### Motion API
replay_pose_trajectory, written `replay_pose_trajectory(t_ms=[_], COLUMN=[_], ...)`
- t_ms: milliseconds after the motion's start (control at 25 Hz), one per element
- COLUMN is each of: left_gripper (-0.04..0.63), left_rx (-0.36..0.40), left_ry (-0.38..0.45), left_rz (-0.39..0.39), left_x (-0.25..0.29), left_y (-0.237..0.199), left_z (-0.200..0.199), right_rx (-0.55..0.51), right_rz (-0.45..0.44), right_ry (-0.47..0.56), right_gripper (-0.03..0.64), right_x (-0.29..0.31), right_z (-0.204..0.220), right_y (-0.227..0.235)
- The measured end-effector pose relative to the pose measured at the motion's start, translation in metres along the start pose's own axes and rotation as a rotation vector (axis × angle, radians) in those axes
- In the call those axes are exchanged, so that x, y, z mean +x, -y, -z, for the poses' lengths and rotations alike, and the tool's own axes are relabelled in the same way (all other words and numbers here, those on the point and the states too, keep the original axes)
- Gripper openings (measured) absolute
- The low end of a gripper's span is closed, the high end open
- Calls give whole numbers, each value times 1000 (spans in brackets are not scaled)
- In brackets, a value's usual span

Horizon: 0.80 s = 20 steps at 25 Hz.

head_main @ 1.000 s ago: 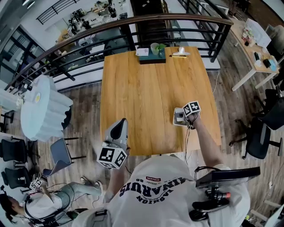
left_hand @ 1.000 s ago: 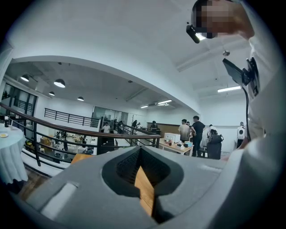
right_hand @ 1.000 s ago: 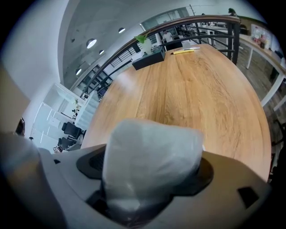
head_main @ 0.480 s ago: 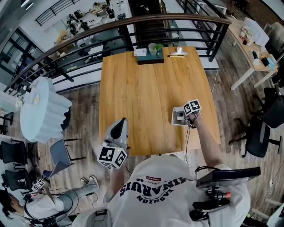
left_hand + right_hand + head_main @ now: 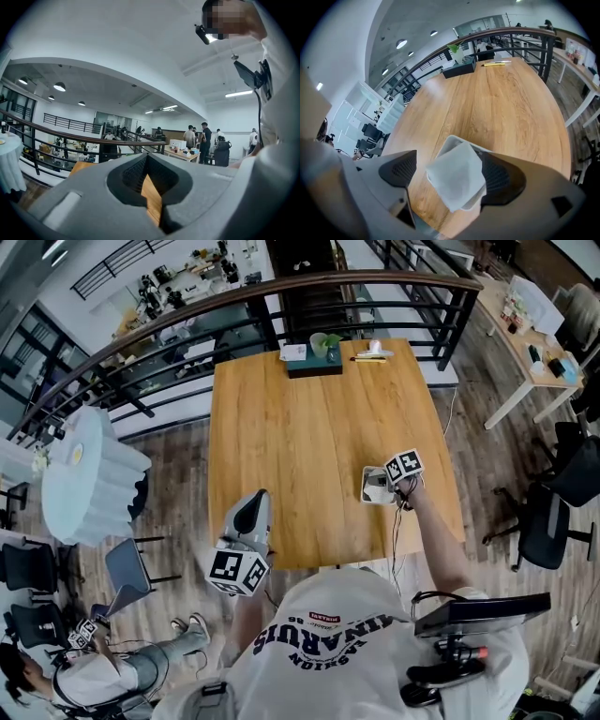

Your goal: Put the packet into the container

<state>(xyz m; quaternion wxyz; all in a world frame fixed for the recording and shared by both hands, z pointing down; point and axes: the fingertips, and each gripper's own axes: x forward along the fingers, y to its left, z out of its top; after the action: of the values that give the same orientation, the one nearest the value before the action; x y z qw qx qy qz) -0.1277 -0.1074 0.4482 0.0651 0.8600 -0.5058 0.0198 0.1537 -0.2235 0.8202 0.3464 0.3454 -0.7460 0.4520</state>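
Note:
A small white container (image 5: 371, 495) sits on the wooden table (image 5: 300, 437) near its right front. A pale, translucent packet (image 5: 457, 177) lies tilted over the container (image 5: 451, 140). My right gripper (image 5: 451, 173) straddles both, and its jaws are opening. The left pad stands clear of the packet and the right pad is close against it. In the head view the right gripper (image 5: 380, 486) hangs over the container. My left gripper (image 5: 253, 507) is held at the table's front left edge, fingers together, with nothing in it (image 5: 146, 158).
At the table's far edge stand a dark tray with a green plant (image 5: 316, 360) and a few yellow and white items (image 5: 372, 353). A dark railing (image 5: 234, 296) runs behind. A round table with a white cloth (image 5: 89, 470) and chairs stand on the left.
Both grippers keep their places. The right one stays over the container with the packet. Only the head view has drifted slightly.

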Motion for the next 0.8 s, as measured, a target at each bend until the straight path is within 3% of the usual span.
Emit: replay_pose_trajectory(t_ms=[480,800], left_gripper=[-2,-2], left_rx=[-2,11], left_ry=[11,28], left_rz=[20,48], left_x=[-4,-4], left_y=[7,14], left_z=[-1,-10], right_rx=[-18,-124], right_rz=[9,8], right_ry=[51,205], right_gripper=[430,430], right_x=[-28,-86], right_z=[-14,-54], right_y=[-11,-57])
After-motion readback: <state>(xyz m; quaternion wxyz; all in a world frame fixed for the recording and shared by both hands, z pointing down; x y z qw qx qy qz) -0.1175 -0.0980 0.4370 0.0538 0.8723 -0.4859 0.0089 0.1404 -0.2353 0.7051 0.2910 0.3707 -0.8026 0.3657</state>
